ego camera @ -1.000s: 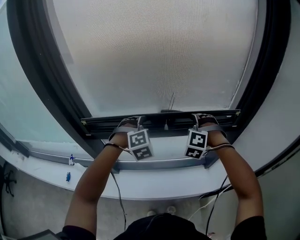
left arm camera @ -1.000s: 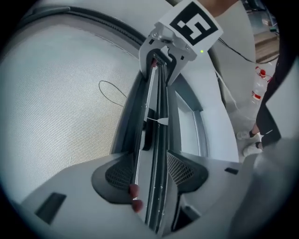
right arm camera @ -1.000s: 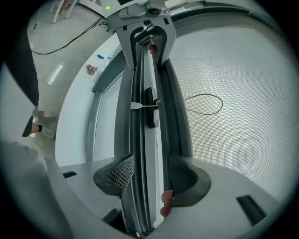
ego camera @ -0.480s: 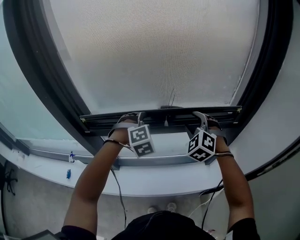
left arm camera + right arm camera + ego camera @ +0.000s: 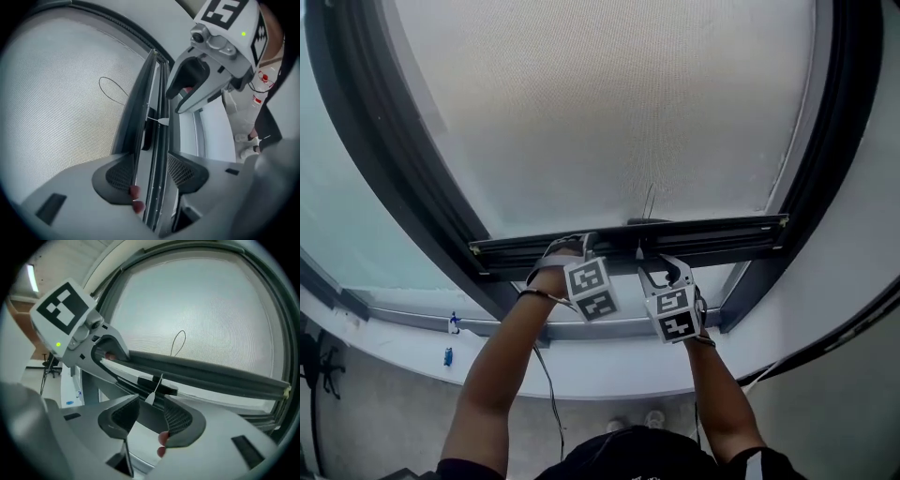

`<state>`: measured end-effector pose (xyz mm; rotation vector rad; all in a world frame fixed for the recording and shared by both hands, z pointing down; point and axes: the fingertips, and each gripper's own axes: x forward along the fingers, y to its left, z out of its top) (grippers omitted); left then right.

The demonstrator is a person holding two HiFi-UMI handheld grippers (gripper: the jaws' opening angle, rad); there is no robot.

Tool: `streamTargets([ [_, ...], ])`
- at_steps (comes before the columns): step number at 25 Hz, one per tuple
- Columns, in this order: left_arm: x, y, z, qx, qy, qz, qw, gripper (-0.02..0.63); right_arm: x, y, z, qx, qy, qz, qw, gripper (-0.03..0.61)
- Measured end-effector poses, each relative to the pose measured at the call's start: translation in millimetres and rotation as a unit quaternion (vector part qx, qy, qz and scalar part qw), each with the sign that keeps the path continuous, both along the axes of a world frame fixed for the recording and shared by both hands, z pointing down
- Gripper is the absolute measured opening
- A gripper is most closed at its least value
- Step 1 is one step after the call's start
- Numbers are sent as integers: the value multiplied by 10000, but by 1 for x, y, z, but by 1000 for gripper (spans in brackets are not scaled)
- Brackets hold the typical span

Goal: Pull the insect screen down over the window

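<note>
The insect screen's mesh [image 5: 609,103] covers most of the window, and its dark bottom bar [image 5: 722,230] lies level across the frame. My left gripper [image 5: 578,246] is shut on that bar [image 5: 151,140], which runs between its pads [image 5: 119,176]. My right gripper [image 5: 656,269] is rolled over and sits below the bar's middle, close beside the left one. Its jaws have just been closing but stand apart. The small white pull tag [image 5: 151,397] hangs in the gap between them, untouched. A thin black cord loop [image 5: 179,343] lies against the mesh above.
Dark window frame posts rise at the left [image 5: 394,178] and right [image 5: 830,141]. A pale sill [image 5: 581,361] runs below the bar, with small blue items [image 5: 448,356] on its left part. Cables hang from both arms, and shoes [image 5: 654,417] show on the floor.
My right gripper has left the bar's right part, moved left to the middle and rolled over. The left gripper has stayed on the bar.
</note>
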<state>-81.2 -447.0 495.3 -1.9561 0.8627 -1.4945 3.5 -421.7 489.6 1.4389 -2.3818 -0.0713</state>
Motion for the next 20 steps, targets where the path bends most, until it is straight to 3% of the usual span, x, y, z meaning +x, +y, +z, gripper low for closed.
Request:
streamTargets([
  [5,0,1,0,-137,4,-44,9999,225,-4,-22,10,-310,-428,277,9982,144],
  [16,1,1,0,-252,-68,-86,9996,225,-18,-42,20,-522,-291,266,9979,112],
  [20,0,1,0,-287,-148,-42,9995,225,-16,-44,20,-530,-284,315,9977,71],
])
